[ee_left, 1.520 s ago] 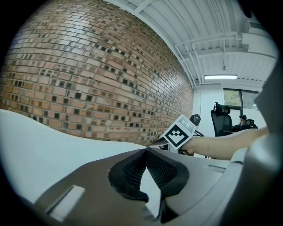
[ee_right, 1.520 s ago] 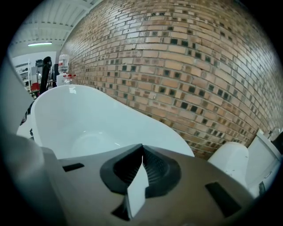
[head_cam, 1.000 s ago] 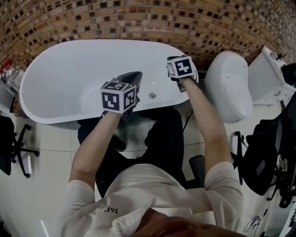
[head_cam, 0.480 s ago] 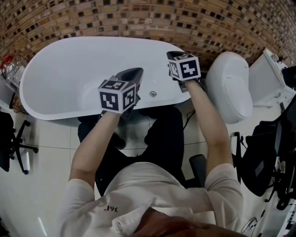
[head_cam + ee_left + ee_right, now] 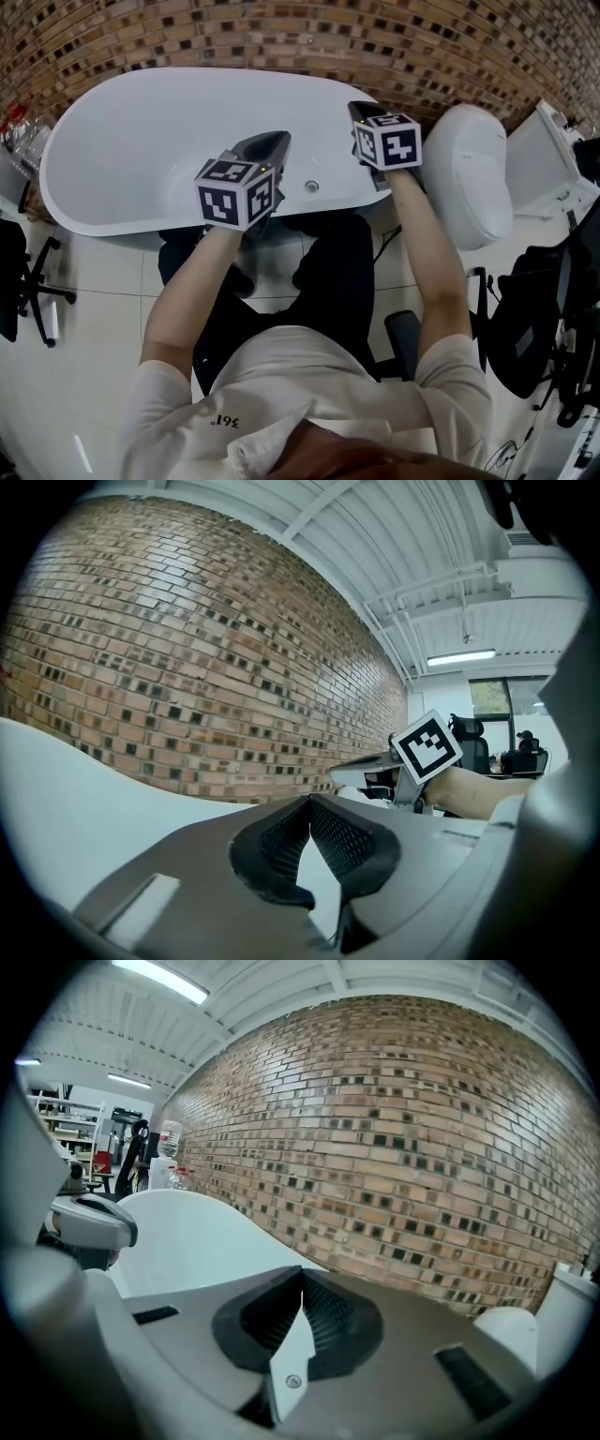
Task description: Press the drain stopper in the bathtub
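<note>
While a rough, mottled brick wall (image 5: 281,28) runs along the far side, the smooth white oval bathtub (image 5: 122,141) lies in front of it, with a glossy white toilet (image 5: 464,178) at its right end. Over the tub's near rim, the left gripper (image 5: 272,142) and the right gripper (image 5: 358,109) each have their grey jaws pressed together at the tips, ribbed dark pads meeting with nothing between them. Between the two grippers, on the tub's pale inner surface, sits the drain stopper (image 5: 311,187), a small round metallic disc, untouched.
</note>
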Action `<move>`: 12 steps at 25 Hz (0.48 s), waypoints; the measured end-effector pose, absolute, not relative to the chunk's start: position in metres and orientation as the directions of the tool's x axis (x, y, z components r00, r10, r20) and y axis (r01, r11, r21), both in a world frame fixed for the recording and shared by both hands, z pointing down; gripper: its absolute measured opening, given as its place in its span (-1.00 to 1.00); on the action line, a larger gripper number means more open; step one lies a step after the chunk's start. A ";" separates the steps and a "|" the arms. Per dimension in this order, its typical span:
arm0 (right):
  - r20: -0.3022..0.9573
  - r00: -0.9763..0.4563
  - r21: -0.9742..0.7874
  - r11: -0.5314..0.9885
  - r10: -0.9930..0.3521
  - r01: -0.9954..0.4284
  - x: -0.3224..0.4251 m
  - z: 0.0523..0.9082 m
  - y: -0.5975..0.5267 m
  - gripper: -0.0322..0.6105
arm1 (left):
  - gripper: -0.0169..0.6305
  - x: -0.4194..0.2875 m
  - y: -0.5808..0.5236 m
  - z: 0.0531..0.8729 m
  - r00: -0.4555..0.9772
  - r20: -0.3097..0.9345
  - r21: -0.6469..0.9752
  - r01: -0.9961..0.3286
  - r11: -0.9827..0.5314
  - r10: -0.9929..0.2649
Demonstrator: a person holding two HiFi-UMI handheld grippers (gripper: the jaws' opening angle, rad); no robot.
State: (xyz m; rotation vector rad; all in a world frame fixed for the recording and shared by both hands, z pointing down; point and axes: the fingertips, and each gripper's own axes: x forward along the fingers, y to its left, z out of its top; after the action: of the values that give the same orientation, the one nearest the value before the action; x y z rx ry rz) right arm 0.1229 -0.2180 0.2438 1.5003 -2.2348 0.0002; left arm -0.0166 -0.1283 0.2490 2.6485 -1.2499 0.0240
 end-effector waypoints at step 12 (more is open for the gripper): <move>0.328 -0.313 0.215 0.393 -0.892 -0.894 0.131 0.245 -0.203 -0.86 | -0.92 -0.033 -0.124 0.256 0.623 0.097 0.195 -0.777 -0.599 -0.776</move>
State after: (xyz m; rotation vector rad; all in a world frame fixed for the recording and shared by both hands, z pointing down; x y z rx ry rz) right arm 0.1305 -0.2026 0.2447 1.5405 -2.2649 0.0096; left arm -0.0329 -0.1245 0.2558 2.6288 -1.2771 0.0027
